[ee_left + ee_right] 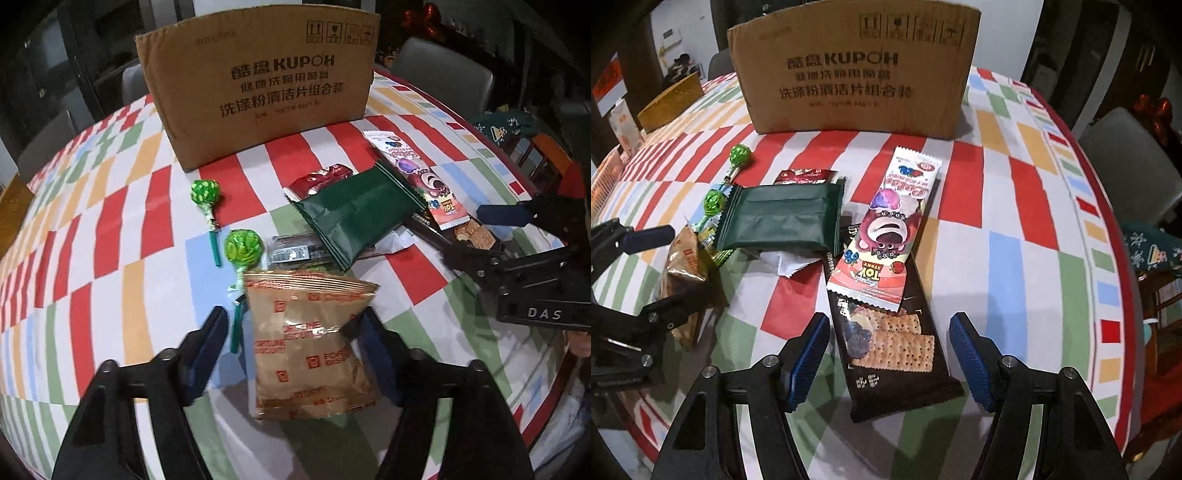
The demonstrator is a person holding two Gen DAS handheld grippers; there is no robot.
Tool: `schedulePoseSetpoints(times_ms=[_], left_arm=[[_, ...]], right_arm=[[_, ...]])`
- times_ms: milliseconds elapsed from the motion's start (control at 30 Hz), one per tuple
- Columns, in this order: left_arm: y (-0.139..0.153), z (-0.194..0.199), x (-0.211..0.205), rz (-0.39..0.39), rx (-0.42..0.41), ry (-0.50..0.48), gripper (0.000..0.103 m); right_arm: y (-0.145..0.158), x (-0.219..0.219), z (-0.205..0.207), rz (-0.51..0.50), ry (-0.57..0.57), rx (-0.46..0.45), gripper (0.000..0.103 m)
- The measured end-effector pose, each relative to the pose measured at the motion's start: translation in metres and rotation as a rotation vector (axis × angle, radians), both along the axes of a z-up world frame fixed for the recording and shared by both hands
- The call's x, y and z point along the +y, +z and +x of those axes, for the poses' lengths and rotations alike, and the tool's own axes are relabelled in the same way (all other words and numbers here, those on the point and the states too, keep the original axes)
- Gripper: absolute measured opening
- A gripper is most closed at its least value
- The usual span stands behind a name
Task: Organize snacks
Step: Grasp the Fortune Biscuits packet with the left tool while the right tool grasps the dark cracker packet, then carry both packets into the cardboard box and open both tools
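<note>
The left gripper [291, 328] has its jaws around the gold Fortune Biscuit packet [314, 343]; the right pad dents the bag, the left pad stands apart. The right gripper [890, 328] is spread wide over the dark cracker packet [886, 332] (not touching). Both packets lie on the checked tablecloth [110, 221], before the cardboard box [258, 81].

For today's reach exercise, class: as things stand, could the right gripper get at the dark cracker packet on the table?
Probably yes. The right gripper straddles the near end of the dark cracker packet, jaws apart, nothing between pads and packet. The pink bear wrapper lies over its far half only.
</note>
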State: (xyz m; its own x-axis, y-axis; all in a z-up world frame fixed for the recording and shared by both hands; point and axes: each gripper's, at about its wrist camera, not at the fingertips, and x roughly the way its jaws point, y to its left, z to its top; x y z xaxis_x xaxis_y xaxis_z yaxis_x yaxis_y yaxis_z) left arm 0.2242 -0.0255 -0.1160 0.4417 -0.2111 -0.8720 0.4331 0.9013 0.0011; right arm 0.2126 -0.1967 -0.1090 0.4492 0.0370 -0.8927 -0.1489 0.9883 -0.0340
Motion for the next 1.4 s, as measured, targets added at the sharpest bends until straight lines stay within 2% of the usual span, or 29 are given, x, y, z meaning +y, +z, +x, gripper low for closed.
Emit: schedulePoseSetpoints(times_ms=[100, 233, 467, 867, 1133, 1400], left_arm=[[-0.003, 0.0, -0.001, -0.037, 0.034, 0.009, 0.05], [-0.001, -0.004, 0.0, -0.074, 0.05, 0.03, 0.043], [0.014, -0.017, 0.0, -0.089, 0.016, 0.05, 0.042], [0.047, -0.039, -0.005, -0.166, -0.048, 0.078, 0.042], [0.075, -0.046, -0.009, -0.192, -0.111, 0.077, 0.042], [0.104, -0.042, -0.006, -0.211, -0.189, 0.086, 0.042]], right_arm=[[-0.003, -0.001, 0.003, 0.03, -0.001, 0.005, 0.063], [-0.004, 0.0, 0.004, 0.041, 0.009, -0.005, 0.056], [0.0, 0.001, -0.006, 0.057, 0.022, -0.018, 0.053], [0.032, 0.001, -0.043, 0.14, 0.04, -0.08, 0.051], [0.061, -0.001, -0.057, 0.166, 0.041, -0.163, 0.051], [0.088, -0.003, -0.053, 0.177, 0.029, -0.253, 0.051]])
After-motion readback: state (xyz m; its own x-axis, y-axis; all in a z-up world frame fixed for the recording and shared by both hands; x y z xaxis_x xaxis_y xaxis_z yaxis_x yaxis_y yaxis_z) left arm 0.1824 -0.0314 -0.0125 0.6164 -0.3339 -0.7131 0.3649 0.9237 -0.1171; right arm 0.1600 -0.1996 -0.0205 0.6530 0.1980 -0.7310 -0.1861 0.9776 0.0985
